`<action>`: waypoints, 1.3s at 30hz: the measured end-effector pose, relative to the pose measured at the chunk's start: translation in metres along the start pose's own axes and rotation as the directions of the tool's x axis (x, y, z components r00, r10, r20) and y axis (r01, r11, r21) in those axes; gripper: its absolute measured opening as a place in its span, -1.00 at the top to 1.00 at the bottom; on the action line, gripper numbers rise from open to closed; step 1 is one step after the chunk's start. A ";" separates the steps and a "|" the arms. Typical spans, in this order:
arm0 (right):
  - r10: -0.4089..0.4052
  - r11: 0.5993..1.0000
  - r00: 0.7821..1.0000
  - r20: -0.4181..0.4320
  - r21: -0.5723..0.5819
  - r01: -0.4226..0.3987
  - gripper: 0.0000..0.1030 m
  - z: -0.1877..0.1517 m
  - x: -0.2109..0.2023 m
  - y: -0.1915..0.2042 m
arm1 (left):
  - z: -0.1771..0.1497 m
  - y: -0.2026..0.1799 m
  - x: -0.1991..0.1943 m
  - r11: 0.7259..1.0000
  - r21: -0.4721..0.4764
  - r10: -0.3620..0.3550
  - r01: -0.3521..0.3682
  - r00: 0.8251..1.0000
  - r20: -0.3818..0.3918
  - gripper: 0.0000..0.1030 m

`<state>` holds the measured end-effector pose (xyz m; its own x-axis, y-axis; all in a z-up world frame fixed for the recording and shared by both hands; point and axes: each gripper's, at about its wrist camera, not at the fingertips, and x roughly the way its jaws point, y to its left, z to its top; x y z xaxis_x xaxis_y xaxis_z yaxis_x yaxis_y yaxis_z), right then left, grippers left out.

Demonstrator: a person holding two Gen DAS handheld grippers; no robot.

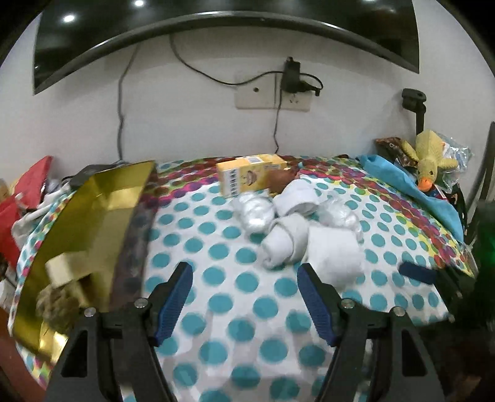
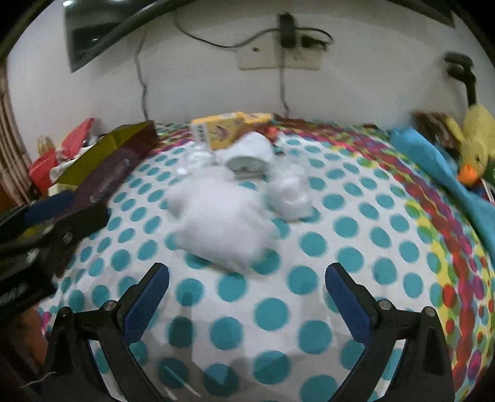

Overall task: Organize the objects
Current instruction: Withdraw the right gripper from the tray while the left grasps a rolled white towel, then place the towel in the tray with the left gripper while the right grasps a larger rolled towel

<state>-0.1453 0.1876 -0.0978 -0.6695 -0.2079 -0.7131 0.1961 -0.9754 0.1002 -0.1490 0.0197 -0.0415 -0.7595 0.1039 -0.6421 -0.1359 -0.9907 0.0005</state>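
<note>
A pile of rolled white socks [image 1: 287, 238] and clear plastic packets [image 1: 255, 211] lies mid-table on a polka-dot cloth [image 1: 235, 309]; it shows blurred in the right wrist view [image 2: 222, 216]. A yellow carton [image 1: 247, 176] lies behind the pile, also in the right wrist view [image 2: 225, 130]. A gold-lined box [image 1: 92, 222] stands open at the left, also in the right wrist view [image 2: 102, 157]. My left gripper [image 1: 244, 278] is open and empty, just short of the socks. My right gripper [image 2: 247, 275] is open and empty, near the front of the pile. The left gripper shows at the right view's left edge [image 2: 46, 216].
A yellow plush duck [image 1: 430, 160] and a blue cloth [image 1: 408, 185] lie at the back right. Red packaging [image 1: 27, 191] sits at the far left. Cables hang from a wall socket [image 1: 272, 92] under a dark screen [image 1: 216, 15]. A dark clamp stand [image 1: 414, 105] rises at the right.
</note>
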 end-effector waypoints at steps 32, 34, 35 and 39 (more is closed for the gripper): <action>0.001 0.995 0.999 -0.040 0.103 0.003 -1.00 -0.010 0.000 -0.029 | 0.034 -0.017 0.053 0.999 0.025 -0.042 0.045 0.994 -0.106 0.50; -0.007 0.995 0.999 -0.043 0.097 0.011 -1.00 -0.006 0.002 -0.027 | 0.035 -0.012 0.044 0.999 0.036 -0.013 0.016 0.995 -0.094 0.50; -0.006 0.996 0.999 -0.050 0.094 0.011 -1.00 -0.002 0.005 -0.025 | 0.035 -0.010 0.041 0.999 0.037 -0.006 0.010 0.996 -0.089 0.50; 0.004 0.998 0.998 -0.065 0.064 0.000 -0.93 0.014 0.014 -0.012 | 0.038 0.010 0.025 1.000 0.019 0.022 -0.021 0.998 -0.065 0.50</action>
<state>-0.1673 0.1953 -0.0995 -0.6208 -0.2066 -0.7563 0.1498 -0.9781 0.1443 -0.1936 0.0160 -0.0286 -0.7195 0.0757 -0.6903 -0.1321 -0.9908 0.0290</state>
